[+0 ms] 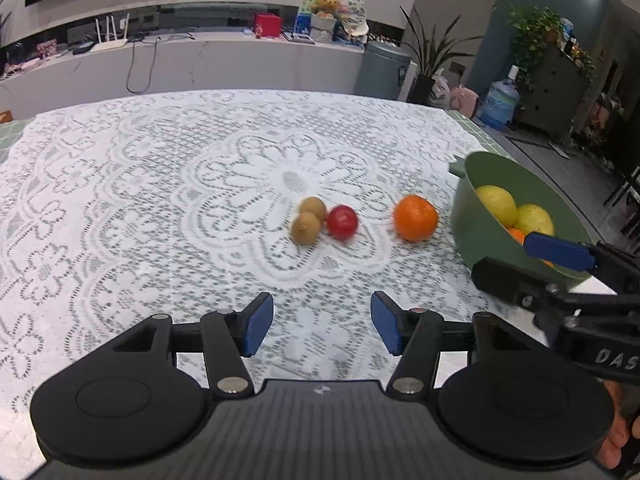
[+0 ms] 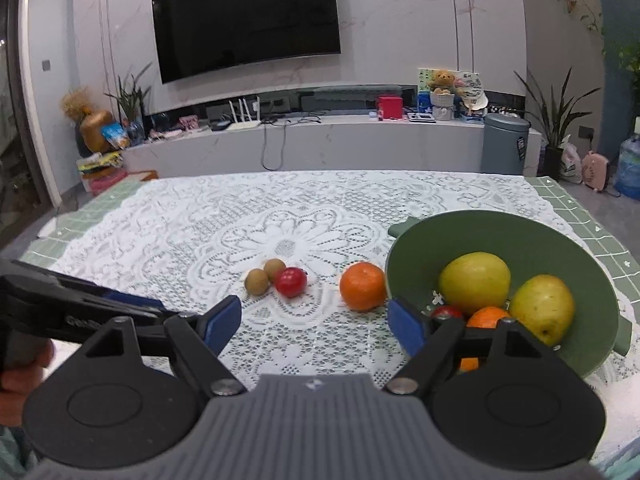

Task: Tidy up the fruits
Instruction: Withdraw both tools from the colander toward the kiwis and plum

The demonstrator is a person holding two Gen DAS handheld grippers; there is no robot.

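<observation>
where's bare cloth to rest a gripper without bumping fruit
Free: the lace cloth left of the two kiwis, and the far half toward the TV wall. Crowded: kiwis, tomato, orange and green bowl on the right.

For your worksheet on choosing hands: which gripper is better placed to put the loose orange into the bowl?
Probably the right gripper: open, empty, beside the green bowl, with the orange just ahead.

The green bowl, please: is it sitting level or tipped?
Tipped: the green bowl leans toward the cameras, its opening facing them, fruit gathered at the low side.
</observation>
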